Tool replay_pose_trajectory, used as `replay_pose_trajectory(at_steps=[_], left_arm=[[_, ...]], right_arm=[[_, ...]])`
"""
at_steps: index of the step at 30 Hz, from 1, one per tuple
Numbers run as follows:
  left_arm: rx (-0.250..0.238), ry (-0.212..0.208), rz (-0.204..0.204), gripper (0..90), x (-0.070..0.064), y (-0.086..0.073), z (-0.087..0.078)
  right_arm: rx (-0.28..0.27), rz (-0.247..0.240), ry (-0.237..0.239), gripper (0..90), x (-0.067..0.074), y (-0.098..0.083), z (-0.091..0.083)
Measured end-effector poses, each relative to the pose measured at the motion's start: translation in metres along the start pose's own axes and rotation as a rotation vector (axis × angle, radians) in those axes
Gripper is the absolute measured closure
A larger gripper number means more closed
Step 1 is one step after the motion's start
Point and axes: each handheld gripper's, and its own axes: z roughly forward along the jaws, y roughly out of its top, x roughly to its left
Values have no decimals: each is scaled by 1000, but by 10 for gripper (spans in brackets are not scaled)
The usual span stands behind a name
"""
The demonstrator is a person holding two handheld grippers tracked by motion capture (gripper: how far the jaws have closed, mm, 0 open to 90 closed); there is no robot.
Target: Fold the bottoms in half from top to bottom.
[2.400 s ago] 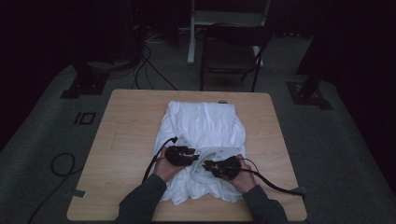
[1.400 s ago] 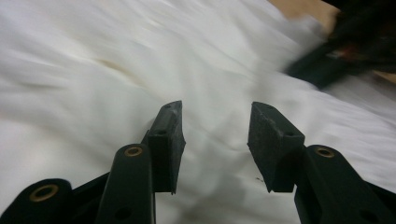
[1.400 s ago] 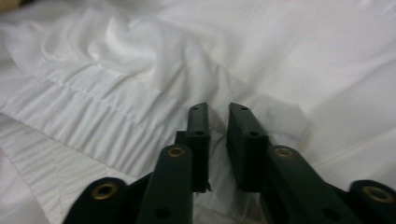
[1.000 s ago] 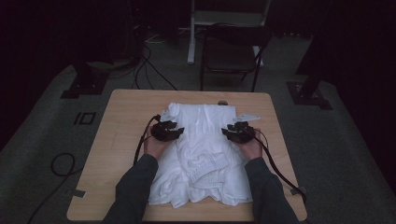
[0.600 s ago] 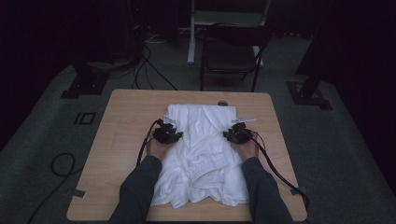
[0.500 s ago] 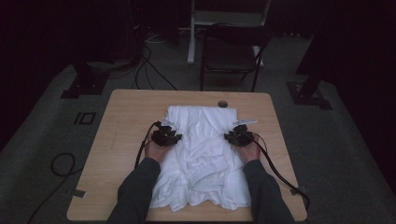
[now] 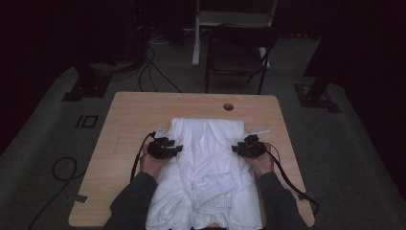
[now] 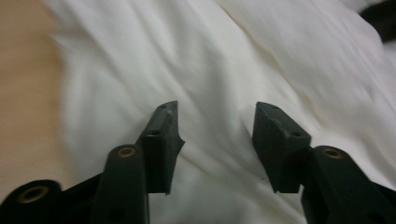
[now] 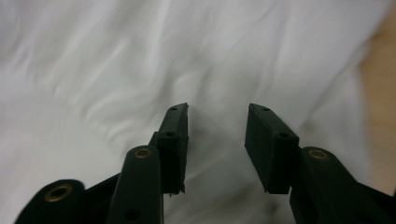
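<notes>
- On wooden table: white garment lying spread along the middle, running from mid-table down to the near edge; bunched ribbed fold sitting on its lower half.
- At garment's left edge: left gripper resting over the cloth, held in the person's left hand, pointing inward toward the centre.
- At garment's right edge: right gripper mirroring it, held in the right hand, also pointing inward.
- Both grippers sitting level with each other, well apart, garment between them.
- Left gripper view: jaws standing apart, having just been opening; nothing clamped between them, white cloth lying beneath and beyond the tips, bare table showing at the left edge.
- Right gripper view: jaws likewise spread, having just been opening; gap empty, wrinkled cloth lying under it, strip of table showing at the far right.
- Not telling whether jaw tips are touching fabric or hovering just above.
- Trailing from each gripper: black cable running back toward the near table edge.
- Beyond the table: dark chair standing on the floor.
</notes>
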Motion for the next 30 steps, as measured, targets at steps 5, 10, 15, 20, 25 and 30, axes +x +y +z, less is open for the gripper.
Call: replay_pose_trajectory(at_steps=[5, 10, 15, 20, 25, 30], left_arm=[[-17, 88, -81, 374, 26, 33, 15], [-21, 123, -145, 353, 39, 45, 30], [17, 157, -239, 351, 53, 50, 56], [62, 107, -301, 478, 59, 43, 63], [25, 96, -328, 877, 62, 45, 53], [-5, 152, -356, 851, 64, 48, 46]], right_arm=[[-69, 48, -77, 500, -18, 29, 1], [-72, 96, -119, 468, -32, 49, 18], [-53, 201, -139, 431, -44, 59, 42], [9, 290, -146, 525, -55, 56, 59], [34, 258, -160, 850, -53, 57, 57], [15, 277, -176, 829, -56, 56, 54]])
